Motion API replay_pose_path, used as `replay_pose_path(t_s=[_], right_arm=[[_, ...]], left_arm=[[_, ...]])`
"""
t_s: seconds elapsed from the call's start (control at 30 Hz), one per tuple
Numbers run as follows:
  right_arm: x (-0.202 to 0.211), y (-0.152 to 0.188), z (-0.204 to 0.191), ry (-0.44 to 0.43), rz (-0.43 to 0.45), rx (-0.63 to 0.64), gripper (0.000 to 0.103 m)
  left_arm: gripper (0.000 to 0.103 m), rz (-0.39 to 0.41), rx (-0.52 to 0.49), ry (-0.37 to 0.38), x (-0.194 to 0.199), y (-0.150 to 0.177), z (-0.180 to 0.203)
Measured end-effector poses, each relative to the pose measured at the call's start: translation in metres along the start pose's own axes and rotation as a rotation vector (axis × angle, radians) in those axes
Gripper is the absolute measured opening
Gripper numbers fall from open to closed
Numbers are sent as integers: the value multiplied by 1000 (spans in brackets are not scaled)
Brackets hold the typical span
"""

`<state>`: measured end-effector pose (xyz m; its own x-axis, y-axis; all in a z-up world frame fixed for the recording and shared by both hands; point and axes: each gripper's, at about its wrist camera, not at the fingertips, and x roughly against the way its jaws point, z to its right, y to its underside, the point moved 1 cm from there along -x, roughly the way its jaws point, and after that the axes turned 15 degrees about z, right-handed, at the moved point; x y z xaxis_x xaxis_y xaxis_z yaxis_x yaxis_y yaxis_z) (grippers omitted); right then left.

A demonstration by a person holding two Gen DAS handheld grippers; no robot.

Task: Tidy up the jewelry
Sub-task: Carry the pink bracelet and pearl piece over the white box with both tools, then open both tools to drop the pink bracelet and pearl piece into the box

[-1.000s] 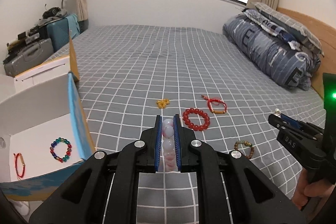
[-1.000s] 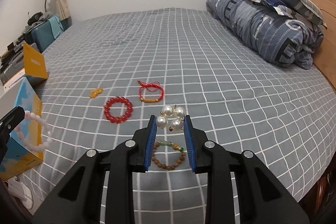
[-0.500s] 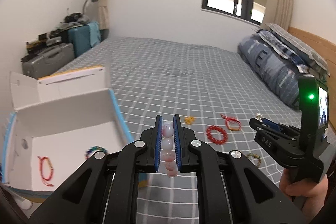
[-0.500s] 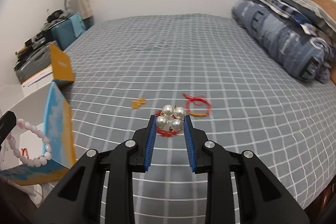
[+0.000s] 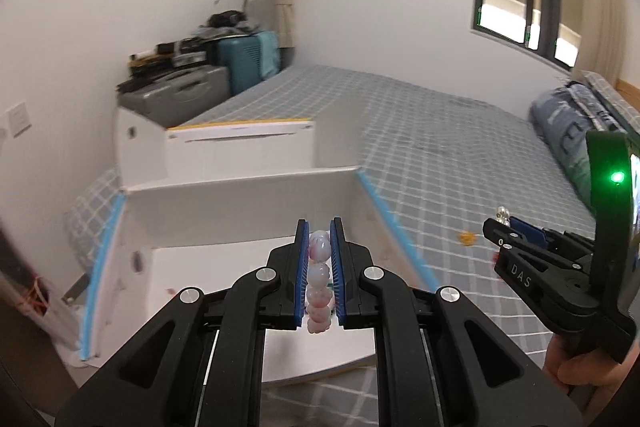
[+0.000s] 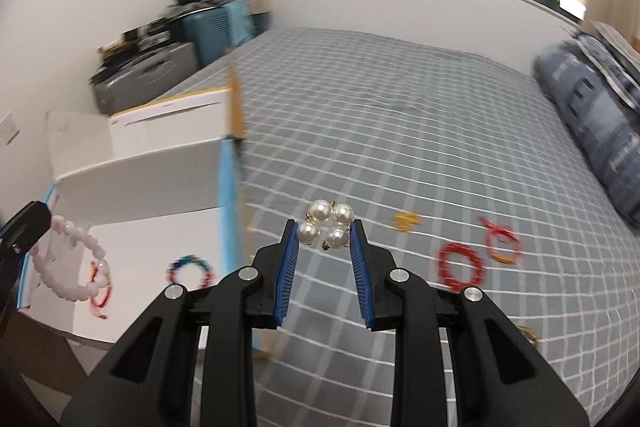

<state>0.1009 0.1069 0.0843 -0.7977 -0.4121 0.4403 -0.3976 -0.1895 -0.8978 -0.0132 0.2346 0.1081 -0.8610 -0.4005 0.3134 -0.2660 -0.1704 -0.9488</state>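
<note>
My left gripper (image 5: 319, 233) is shut on a pale pink bead bracelet (image 5: 319, 277) and holds it above the open white box (image 5: 240, 187). In the right wrist view the bracelet (image 6: 72, 267) hangs from the left gripper over the box (image 6: 140, 171), which holds a multicoloured bracelet (image 6: 190, 269) and a red cord bracelet (image 6: 100, 301). My right gripper (image 6: 325, 233) is shut on a cluster of white pearls (image 6: 328, 225), above the bed right of the box. It also shows in the left wrist view (image 5: 504, 227).
On the grey checked bedspread (image 6: 400, 147) lie a red bead bracelet (image 6: 460, 265), a red-and-orange cord bracelet (image 6: 502, 243) and a small orange piece (image 6: 406, 219). Suitcases (image 5: 188, 87) stand by the wall at the left. A folded blue quilt (image 6: 600, 131) lies at the right.
Both grippers have swung left toward the box with their loads. The left gripper now hangs the pink bracelet over the box's inside; the right gripper has come nearer the box's blue edge.
</note>
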Motion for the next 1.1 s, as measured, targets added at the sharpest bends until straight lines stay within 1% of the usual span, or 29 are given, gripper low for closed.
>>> replay_pose_path(t_s=[0.03, 0.2, 0.37, 0.5, 0.67, 0.83, 0.97, 1.1], right_arm=[[-4, 1, -15, -26, -5, 13, 25], [-20, 6, -63, -95, -37, 49, 25], [-36, 18, -108, -158, -104, 95, 25], [-54, 30, -131, -178, -176, 112, 25], [-72, 39, -146, -185, -269, 131, 25], [-83, 50, -147, -174, -342, 136, 25], [-87, 53, -148, -172, -360, 135, 26], [-86, 53, -148, -184, -352, 125, 26]], left_arm=[[10, -5, 1, -13, 0, 2, -8], [10, -43, 17, -102, -6, 11, -52], [10, -129, 31, -191, -23, 27, -91], [10, -216, 46, -210, -40, 41, -108], [10, -290, 58, -224, -58, 55, -119], [10, -368, 66, -227, -77, 69, -125], [10, -390, 76, -218, -79, 72, -125], [11, -398, 80, -216, -80, 73, -125]])
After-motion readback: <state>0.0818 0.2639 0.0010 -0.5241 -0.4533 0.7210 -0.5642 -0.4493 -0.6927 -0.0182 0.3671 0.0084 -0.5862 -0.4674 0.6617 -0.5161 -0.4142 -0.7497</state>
